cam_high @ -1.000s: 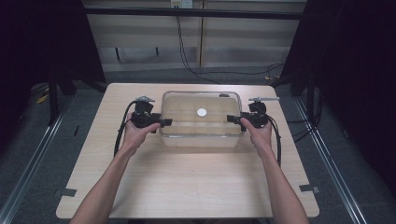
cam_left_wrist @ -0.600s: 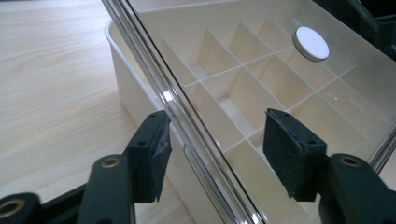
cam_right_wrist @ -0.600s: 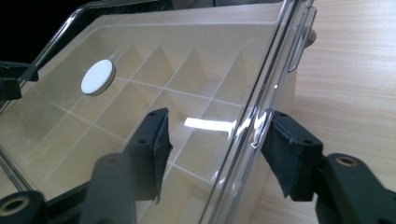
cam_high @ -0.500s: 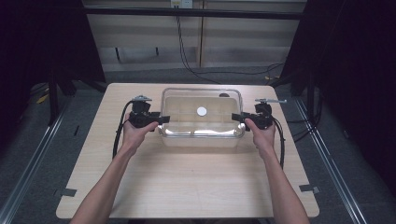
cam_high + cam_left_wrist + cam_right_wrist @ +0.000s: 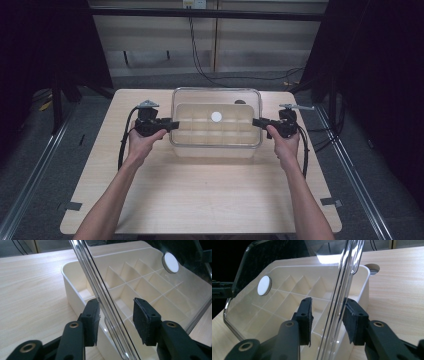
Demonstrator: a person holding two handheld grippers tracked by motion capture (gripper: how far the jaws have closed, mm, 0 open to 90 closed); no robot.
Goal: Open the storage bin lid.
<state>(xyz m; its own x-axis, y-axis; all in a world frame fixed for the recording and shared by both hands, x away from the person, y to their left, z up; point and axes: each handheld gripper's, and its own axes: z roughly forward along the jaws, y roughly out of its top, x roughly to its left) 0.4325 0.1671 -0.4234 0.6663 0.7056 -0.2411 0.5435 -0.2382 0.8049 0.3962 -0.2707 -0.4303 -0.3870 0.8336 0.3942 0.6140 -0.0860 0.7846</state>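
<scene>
A cream box point(image 5: 215, 151) with several inner compartments sits on the wooden table. Its clear lid point(image 5: 200, 97), marked by a white disc point(image 5: 216, 116), hangs tilted just above it. My left gripper point(image 5: 171, 124) is at the lid's left end, my right gripper point(image 5: 256, 121) at its right end. In the left gripper view the lid's rim point(image 5: 105, 305) runs between the parted jaws of the left gripper point(image 5: 116, 322), against the left pad point(image 5: 92, 320). In the right gripper view the rim point(image 5: 342, 297) lies against the right pad point(image 5: 352, 320) of the right gripper point(image 5: 327, 320), with a gap to the other pad.
The table point(image 5: 200, 200) has bare wood in front of the box and at both sides. A round hole point(image 5: 372, 268) in the tabletop lies just behind the box. Cables trail from both grippers along the forearms. Dark floor and rails surround the table.
Both grippers closed in on the lid's ends, and the lid has come up off the box and shifted toward the far side. The box stayed put.
</scene>
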